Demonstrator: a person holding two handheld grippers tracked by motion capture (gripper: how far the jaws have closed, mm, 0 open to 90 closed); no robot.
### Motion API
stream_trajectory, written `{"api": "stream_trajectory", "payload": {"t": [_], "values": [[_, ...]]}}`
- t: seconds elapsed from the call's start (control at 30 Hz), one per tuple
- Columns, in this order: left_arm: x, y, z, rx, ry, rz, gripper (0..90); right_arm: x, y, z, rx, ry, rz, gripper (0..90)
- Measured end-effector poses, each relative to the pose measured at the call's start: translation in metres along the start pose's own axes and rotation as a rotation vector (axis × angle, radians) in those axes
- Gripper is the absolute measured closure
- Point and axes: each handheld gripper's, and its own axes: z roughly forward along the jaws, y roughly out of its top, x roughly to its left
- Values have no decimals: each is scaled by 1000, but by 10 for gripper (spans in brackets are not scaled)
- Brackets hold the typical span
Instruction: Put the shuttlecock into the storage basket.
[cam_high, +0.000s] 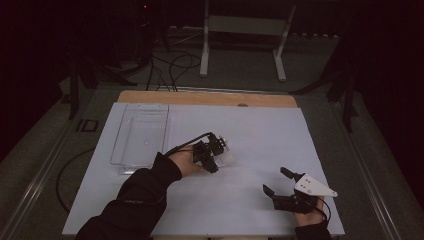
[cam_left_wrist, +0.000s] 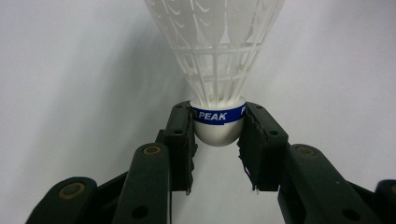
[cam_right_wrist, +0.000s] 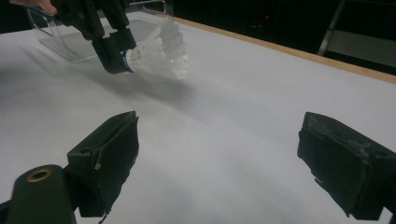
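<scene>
White table (cam_high: 260, 130): clear tray (cam_high: 142, 137) seems empty; left claw (cam_left_wrist: 217, 135) clamps shuttlecock (cam_left_wrist: 215, 70), right claw (cam_right_wrist: 219, 163) apart.

A white tabletop (cam_high: 250, 140) fills the middle of the high view, with a strip of bare wood (cam_high: 205, 97) along its far edge. A clear plastic tray (cam_high: 142, 135) lies on the left part of the tabletop, near the far edge, its long side running away from the viewer. Behind the tabletop, on the grey floor (cam_high: 240, 75), stands a pale metal frame (cam_high: 245, 30) on two legs. Black cables (cam_high: 170, 67) loop across the floor to the left of that frame.
</scene>
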Motion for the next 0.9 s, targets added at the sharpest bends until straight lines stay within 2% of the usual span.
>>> {"api": "stream_trajectory", "payload": {"t": [0.37,0.5,0.53,0.57,0.6,0.67,0.9], "values": [[-1,-1,-1,0,0,1,658,0,0,0,0,0,0,123],[-2,-5,-7,-3,1,21,658,0,0,0,-1,1,0,122],[1,-27,-38,-28,-1,37,658,1,0,0,-2,2,2,122],[2,-28,-39,-28,1,36,658,1,1,-2,-29,20,3,122],[2,-29,-41,-25,3,37,658,2,1,-2,-32,22,8,122],[3,-31,-43,-32,-4,35,658,2,2,-2,-31,20,-1,123],[4,-38,-53,-40,8,42,658,3,1,-1,-25,21,-3,122]]}}
